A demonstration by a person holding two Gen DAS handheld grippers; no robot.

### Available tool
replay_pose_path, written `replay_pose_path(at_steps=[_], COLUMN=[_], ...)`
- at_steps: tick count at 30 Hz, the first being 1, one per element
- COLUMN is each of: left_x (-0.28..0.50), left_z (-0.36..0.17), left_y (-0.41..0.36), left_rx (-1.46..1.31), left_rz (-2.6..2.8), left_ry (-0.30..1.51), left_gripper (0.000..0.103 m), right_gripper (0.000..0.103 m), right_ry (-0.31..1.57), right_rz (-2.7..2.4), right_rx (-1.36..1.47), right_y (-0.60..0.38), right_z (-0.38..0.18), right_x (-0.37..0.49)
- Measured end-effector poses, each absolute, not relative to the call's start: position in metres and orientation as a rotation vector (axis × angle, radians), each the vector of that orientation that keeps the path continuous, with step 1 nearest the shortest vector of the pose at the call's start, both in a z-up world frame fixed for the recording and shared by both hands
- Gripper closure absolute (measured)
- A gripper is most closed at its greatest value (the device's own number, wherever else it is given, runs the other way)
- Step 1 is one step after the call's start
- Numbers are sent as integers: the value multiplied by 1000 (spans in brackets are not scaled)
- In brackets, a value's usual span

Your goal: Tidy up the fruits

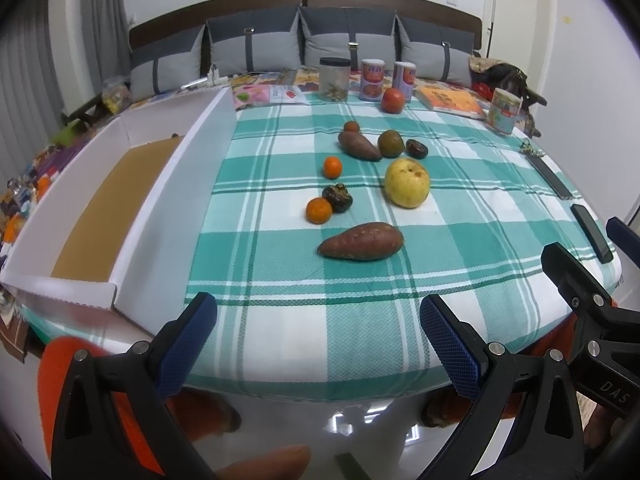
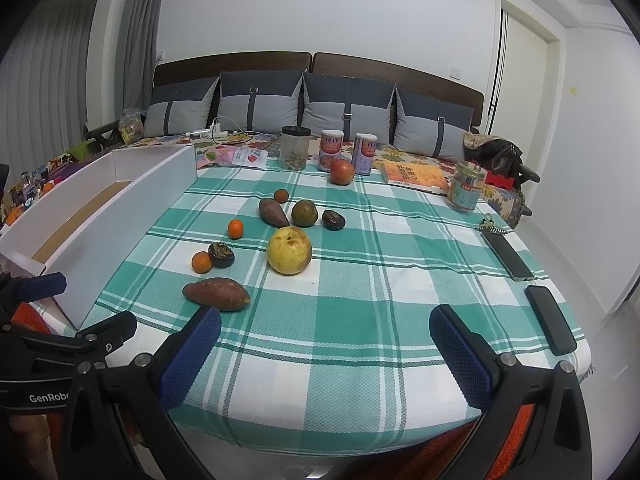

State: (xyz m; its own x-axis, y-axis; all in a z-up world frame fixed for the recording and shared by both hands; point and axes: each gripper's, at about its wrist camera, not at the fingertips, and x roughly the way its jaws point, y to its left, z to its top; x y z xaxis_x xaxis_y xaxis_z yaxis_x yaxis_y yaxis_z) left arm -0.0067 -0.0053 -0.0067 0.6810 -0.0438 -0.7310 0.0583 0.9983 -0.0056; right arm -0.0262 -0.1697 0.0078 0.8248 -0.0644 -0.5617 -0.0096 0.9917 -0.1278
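The left gripper (image 1: pixel 318 340) has its jaws spread wide and holds nothing. Its blue pads (image 1: pixel 188 344) are bumpy, like tiny dots. The right gripper (image 2: pixel 326 350) is spread wide too, with nothing in it. Both hang over the near edge of a table with a green and white checked cloth (image 1: pixel 360 292).

The fruits lie loose in the middle of the cloth. There is a big round yellow pear (image 1: pixel 407 183) with brown spots, two small bright oranges (image 1: pixel 319 210) (image 1: pixel 332 167) and a dark, wrinkly fruit (image 1: pixel 338 197) touching the near orange. A long, pointy sweet potato (image 1: pixel 362 241) lies closest — its skin is reddish brown. A second sweet potato (image 1: pixel 359 145) lies farther back, beside a round green-brown fruit (image 1: pixel 391 143).

On the left stands a white cardboard box (image 1: pixel 160 216) with a flat brown bottom.
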Motion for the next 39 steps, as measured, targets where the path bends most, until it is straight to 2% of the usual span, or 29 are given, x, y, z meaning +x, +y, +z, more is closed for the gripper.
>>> replay_pose_path(at_steps=[32,39], left_x=[-6,0], left_z=[-8,-22], left_y=[-2,-2], left_rx=[28,21], left_rz=[-39,-44], left_ry=[791,837], left_gripper=[1,1], right_gripper=[0,0], right_ry=[602,613], right_rz=[-36,-42], right_rx=[-106,-102], right_y=[-175,-178], right_z=[4,0], right_x=[-23,-21])
